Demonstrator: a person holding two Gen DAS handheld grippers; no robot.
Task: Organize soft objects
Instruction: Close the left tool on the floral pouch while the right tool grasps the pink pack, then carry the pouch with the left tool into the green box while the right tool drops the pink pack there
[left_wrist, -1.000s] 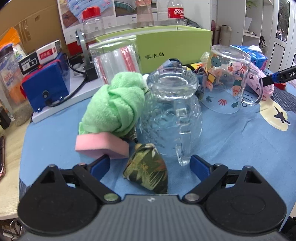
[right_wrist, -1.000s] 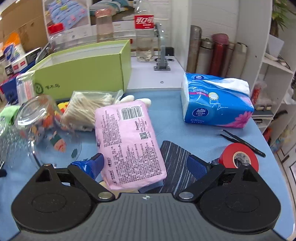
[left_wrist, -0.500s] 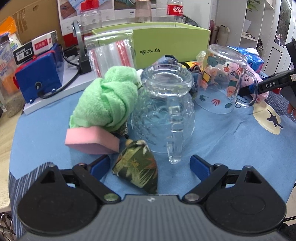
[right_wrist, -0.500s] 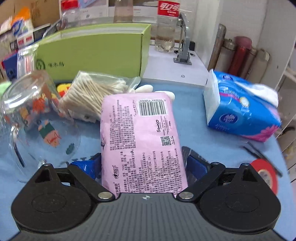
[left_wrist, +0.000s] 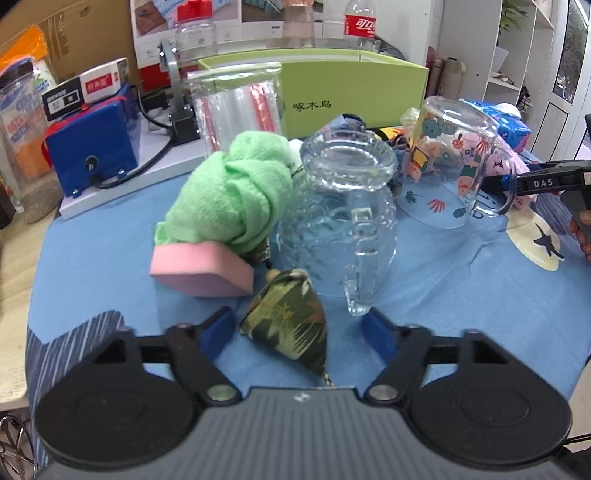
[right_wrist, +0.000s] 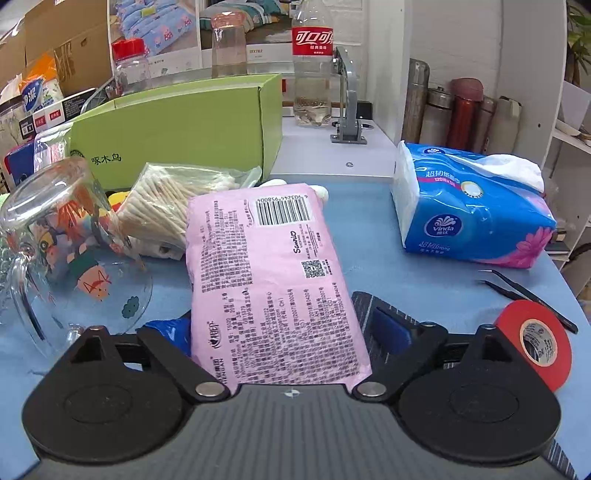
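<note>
Blue cloth covers the counter, with shelves to the right and a cluttered back edge: a green box, a blue device, bottles and jars.

Sorting looks barely begun. Soft and hard things lie mixed together, and nothing appears gathered into the green box as far as its visible walls show.

The left claw straddles a small dark floral pouch lying on the cloth just in front of a clear glass mug. Its jaws are closing with the pouch between them; the left blue pad sits just beside the fabric, the right one stands apart, so no firm grip yet. Behind the pouch a green towel lies bundled on a pink sponge, both untouched.

The right claw frames the near end of a pink soft pack lying flat on the counter. Its jaws are closing too, from nearly full spread; whether the pads press the pack yet I cannot tell, since the pack hides the left one.

Left to handle, by my reading: the blue tissue pack, a bag of cotton swabs, the towel and the sponge. A painted glass cup on its side, a red tape roll and tweezers are hard items lying among them.
</note>
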